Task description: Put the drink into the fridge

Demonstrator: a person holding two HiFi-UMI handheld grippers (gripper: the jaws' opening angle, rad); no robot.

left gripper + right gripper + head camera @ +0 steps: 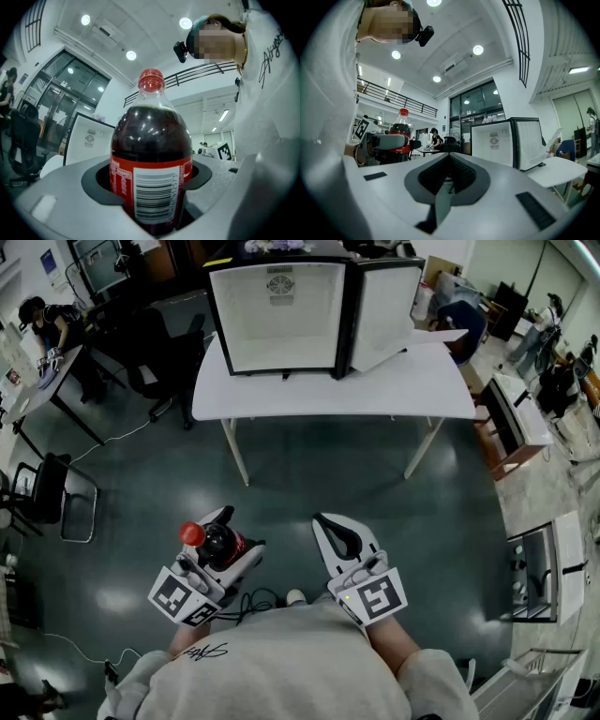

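A dark cola bottle point(221, 545) with a red cap and red label stands upright between the jaws of my left gripper point(234, 532), which is shut on its body low at my left side. In the left gripper view the bottle point(152, 154) fills the middle, with the grey pads pressed on both its sides. My right gripper point(325, 520) hangs beside it, shut and holding nothing; its dark pads point(440, 176) meet at the tip. Ahead, the small fridge point(277, 315) stands on a white table point(328, 395) with its door point(384, 310) swung open and a bare white inside.
Dark floor lies between me and the table. Black chairs point(42, 498) and a desk with a seated person point(42, 324) are at the left. White cabinets point(544, 568) line the right side. A cable point(246, 601) trails on the floor by my feet.
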